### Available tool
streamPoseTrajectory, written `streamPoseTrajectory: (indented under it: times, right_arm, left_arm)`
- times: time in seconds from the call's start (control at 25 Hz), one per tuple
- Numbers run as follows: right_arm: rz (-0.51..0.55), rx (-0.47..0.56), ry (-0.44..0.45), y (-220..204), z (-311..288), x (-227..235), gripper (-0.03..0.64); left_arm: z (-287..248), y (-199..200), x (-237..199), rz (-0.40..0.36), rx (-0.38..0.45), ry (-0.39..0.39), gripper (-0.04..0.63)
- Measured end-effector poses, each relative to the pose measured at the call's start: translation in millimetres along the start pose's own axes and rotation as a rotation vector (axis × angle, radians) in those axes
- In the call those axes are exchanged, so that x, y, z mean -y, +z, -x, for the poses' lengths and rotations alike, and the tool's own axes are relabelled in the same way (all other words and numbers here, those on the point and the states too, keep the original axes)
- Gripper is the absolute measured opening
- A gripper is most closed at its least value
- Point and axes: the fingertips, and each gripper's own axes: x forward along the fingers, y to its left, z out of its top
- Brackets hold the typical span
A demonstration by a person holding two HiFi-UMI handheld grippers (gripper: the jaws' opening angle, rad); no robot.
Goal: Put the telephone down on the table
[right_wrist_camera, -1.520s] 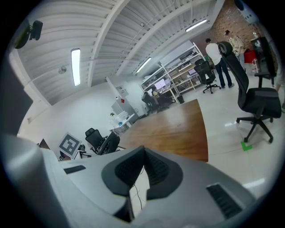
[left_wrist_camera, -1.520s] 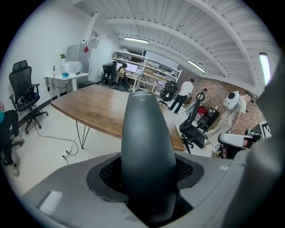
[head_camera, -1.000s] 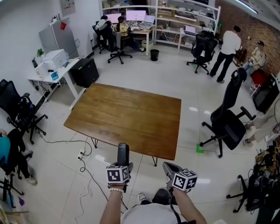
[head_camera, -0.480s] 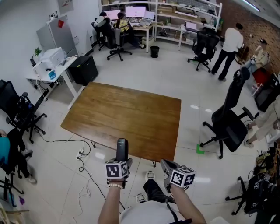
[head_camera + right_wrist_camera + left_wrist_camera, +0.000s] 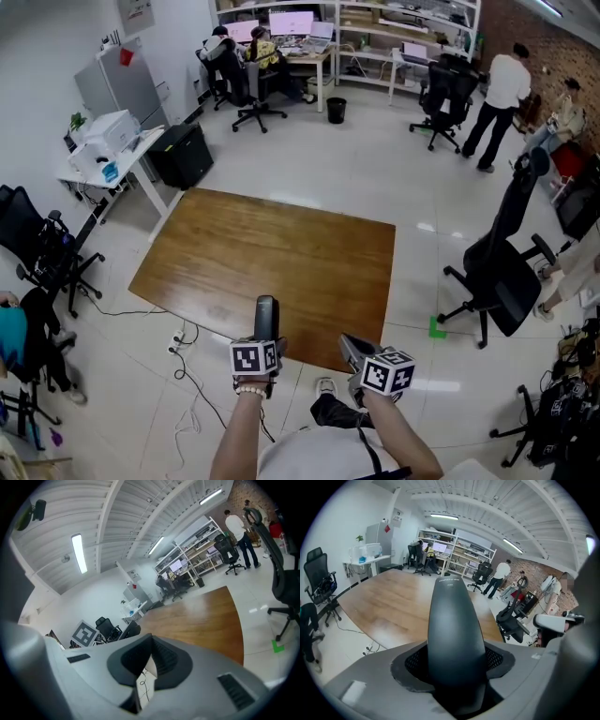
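Observation:
A dark grey telephone handset (image 5: 266, 319) stands upright in my left gripper (image 5: 266, 341), which is shut on its lower end. In the left gripper view the handset (image 5: 452, 630) fills the middle, clamped between the padded jaws, with the brown wooden table (image 5: 389, 602) beyond it. In the head view the handset's tip reaches just over the near edge of the table (image 5: 272, 248). My right gripper (image 5: 351, 349) is to the right, at the table's near right corner, shut and with nothing in it. In its own view the right gripper (image 5: 151, 641) points at the table (image 5: 201, 616).
A black office chair (image 5: 502, 267) stands right of the table, another black chair (image 5: 37, 248) to its left. Cables (image 5: 187, 370) trail on the floor by the near left table leg. A white desk with a printer (image 5: 108, 141) stands far left. Several people are at the back of the room.
Both grippers have moved forward to the table's near edge, the left still holding the handset. The table now lies closer below me.

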Motion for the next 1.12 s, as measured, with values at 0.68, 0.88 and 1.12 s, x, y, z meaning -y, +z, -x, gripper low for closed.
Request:
streamPoseTrajectory:
  times: [0.68,0.88,1.12]
  right_arm:
    - [-0.058,-0.016,-0.006,41,-62,49,0.006]
    - [-0.084,-0.017,-0.018,48,-70,62,0.006]
    - [-0.117,-0.034,-0.031,46,-74,81,0.006]
  left_arm:
    - [-86,65,-10,-0.015,-0.098,0.037,0.293]
    - [-114,74,-16,0.001,-0.134,0.034,0.293]
    - [-146,74,-22,0.021,-0.189,0.048,0.293]
